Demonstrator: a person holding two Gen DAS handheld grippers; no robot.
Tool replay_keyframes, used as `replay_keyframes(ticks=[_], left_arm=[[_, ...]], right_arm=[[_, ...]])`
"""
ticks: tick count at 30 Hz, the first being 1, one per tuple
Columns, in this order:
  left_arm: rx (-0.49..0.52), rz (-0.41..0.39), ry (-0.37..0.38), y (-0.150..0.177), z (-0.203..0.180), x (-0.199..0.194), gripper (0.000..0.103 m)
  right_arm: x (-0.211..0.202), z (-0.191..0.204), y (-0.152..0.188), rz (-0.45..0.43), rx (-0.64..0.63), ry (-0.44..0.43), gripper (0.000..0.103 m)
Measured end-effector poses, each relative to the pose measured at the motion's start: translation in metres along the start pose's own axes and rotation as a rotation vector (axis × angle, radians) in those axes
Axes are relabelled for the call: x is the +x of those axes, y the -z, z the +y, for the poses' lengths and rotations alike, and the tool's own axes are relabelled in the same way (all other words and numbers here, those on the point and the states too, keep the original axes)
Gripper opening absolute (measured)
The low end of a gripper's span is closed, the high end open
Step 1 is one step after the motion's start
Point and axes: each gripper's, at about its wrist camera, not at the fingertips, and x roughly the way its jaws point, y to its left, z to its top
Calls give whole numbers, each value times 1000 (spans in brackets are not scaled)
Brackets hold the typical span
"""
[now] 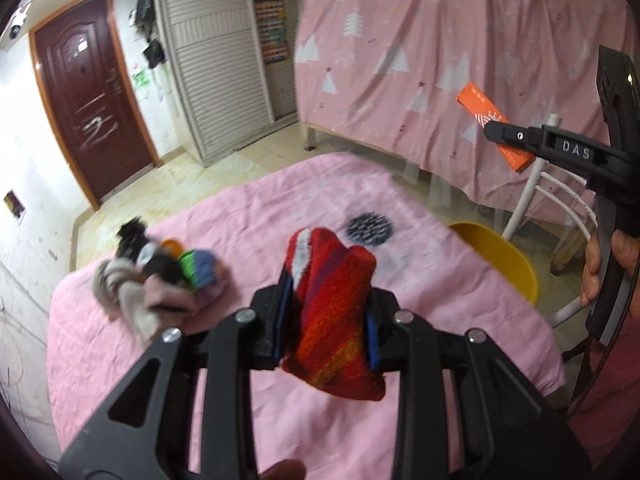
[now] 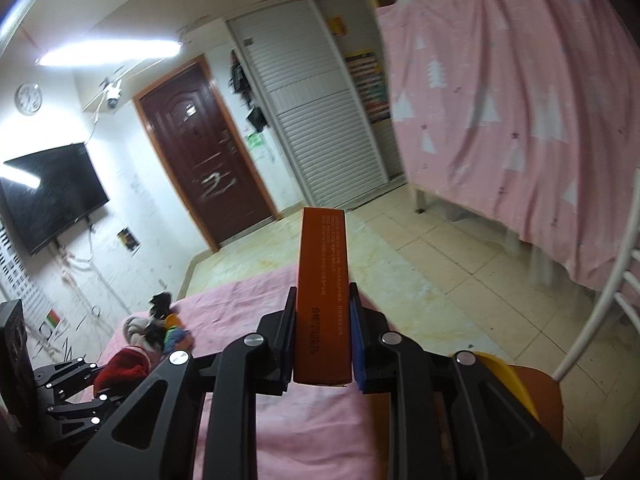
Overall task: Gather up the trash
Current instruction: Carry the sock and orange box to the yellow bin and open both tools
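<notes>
My left gripper [image 1: 326, 320] is shut on a red striped sock [image 1: 334, 300] and holds it above the pink-covered table [image 1: 240, 220]. My right gripper [image 2: 322, 336] is shut on a long orange box [image 2: 323, 292], held up in the air. In the left wrist view the right gripper [image 1: 516, 136] shows at the far right with the orange box [image 1: 486, 114] in it, above a yellow bin [image 1: 500, 256]. The left gripper and the red sock [image 2: 120, 366] show at the lower left of the right wrist view.
A pile of socks [image 1: 160, 276] lies on the table's left side, also in the right wrist view [image 2: 160, 328]. A white chair [image 1: 560, 200] stands by the yellow bin [image 2: 504, 376]. A pink curtain [image 1: 440, 60], a brown door [image 1: 88, 96] and tiled floor lie beyond.
</notes>
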Motion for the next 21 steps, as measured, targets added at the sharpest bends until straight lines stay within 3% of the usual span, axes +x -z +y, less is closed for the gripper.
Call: replay_keyframes(ticks=[11,21], left_arm=[[111,-6,132,-36,-87,22,28],[78,78,263,-58,-138,60,28]], right_arm=[[-38,-73,12,-49,84,111,16],[-45,-106,19,-52,125,125,16]])
